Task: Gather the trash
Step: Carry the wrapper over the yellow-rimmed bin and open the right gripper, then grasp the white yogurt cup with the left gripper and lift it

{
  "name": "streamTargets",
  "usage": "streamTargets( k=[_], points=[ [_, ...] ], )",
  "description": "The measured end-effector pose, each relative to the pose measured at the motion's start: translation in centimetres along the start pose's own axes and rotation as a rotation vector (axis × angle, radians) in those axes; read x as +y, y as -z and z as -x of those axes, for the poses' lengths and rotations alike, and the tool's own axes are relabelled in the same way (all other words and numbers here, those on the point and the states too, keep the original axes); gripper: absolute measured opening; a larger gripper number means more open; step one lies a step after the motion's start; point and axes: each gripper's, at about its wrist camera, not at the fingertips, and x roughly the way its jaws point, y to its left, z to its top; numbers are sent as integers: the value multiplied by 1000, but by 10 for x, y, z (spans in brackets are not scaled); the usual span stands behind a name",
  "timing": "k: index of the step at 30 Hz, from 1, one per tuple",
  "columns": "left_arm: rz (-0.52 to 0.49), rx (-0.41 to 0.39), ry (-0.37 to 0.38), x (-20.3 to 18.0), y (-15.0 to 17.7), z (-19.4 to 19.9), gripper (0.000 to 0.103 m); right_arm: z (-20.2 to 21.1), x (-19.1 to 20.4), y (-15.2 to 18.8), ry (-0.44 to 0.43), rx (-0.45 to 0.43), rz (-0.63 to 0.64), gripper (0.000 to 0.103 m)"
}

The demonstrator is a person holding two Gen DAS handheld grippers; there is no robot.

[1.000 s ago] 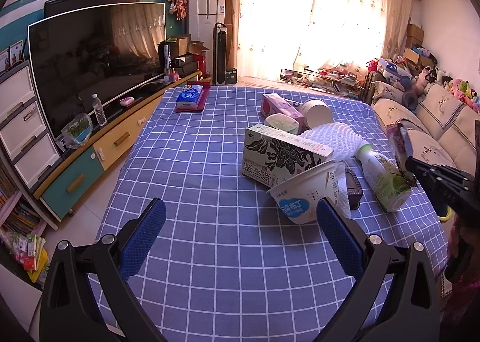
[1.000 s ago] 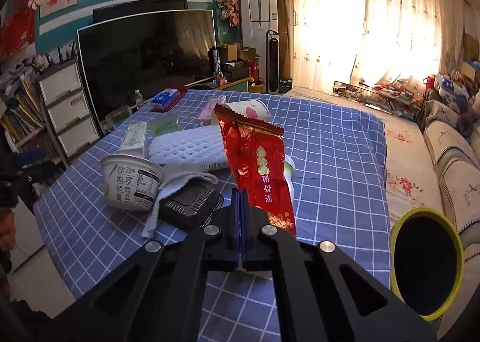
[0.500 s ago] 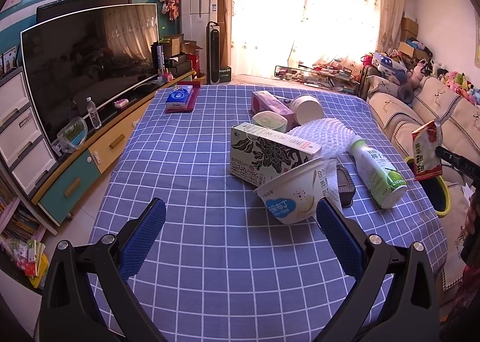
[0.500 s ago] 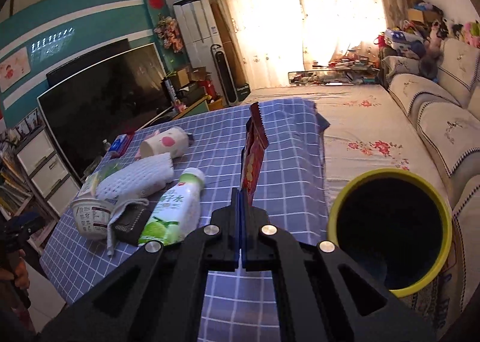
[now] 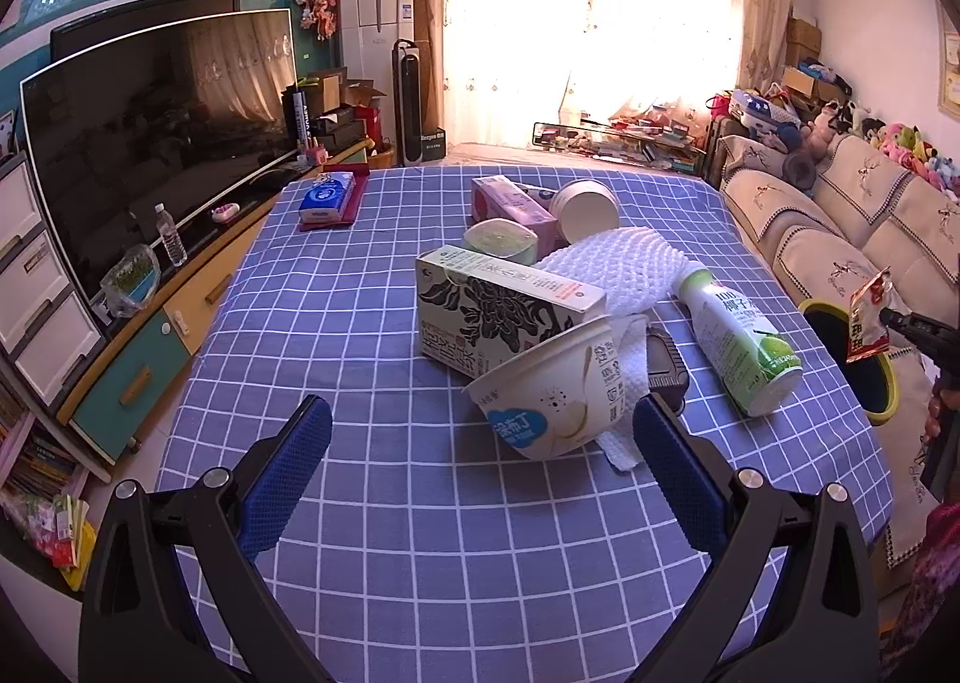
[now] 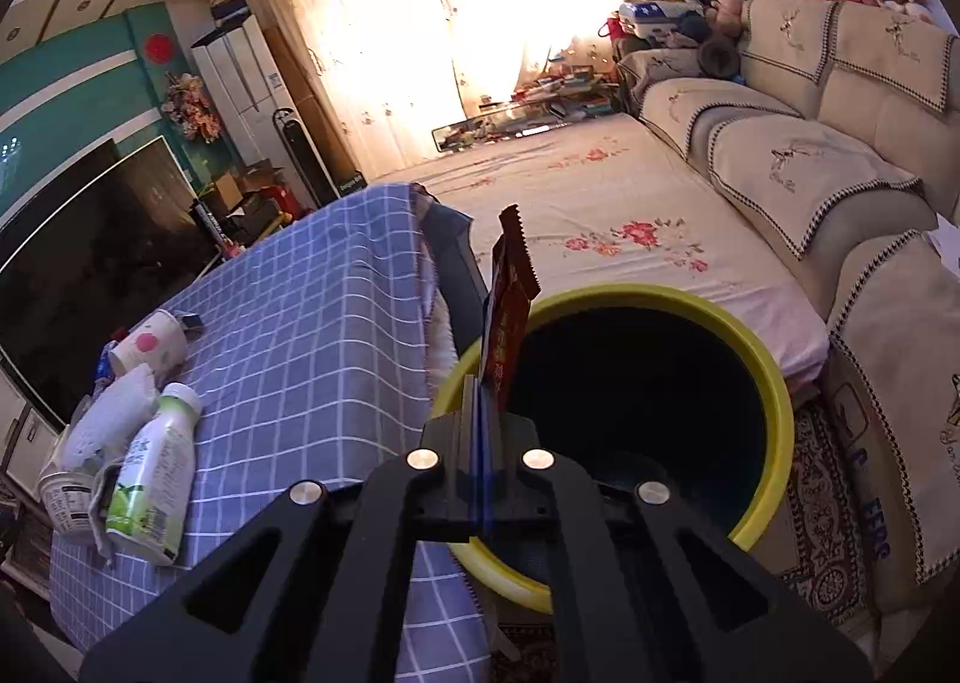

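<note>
Right wrist: wrapper (image 6: 507, 317) between fingers (image 6: 501, 431).

Left view faces the table (image 5: 480, 533); right overlooks the bin (image 6: 774, 383) (both share the bottle (image 5: 738, 341))

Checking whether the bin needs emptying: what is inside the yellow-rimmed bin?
The yellow-rimmed bin looks dark inside, with no trash visible. The red wrapper, held by the right gripper, hangs above its near rim. The gripper hides the near part.
</note>
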Motion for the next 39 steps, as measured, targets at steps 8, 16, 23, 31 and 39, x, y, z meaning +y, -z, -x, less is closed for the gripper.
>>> streamTargets(
  k=[8, 16, 23, 31, 39],
  points=[
    [-9, 18, 23, -9, -3, -9, 99, -41, -30, 12, 116, 60, -61, 36],
    [-56, 26, 48, -20, -7, -26, 99, -38, -24, 20, 130, 53, -33, 43],
    [-161, 1, 71, -28, -23, -38, 99, -37, -10, 20, 115, 58, -11, 45],
    [-282, 46, 145, -41, -34, -60, 99, -40, -3, 20, 102, 72, 0, 47],
    [-342, 111, 297, -58, -24, -59, 99, -40, 0, 18, 97, 75, 7, 51]
  ],
)
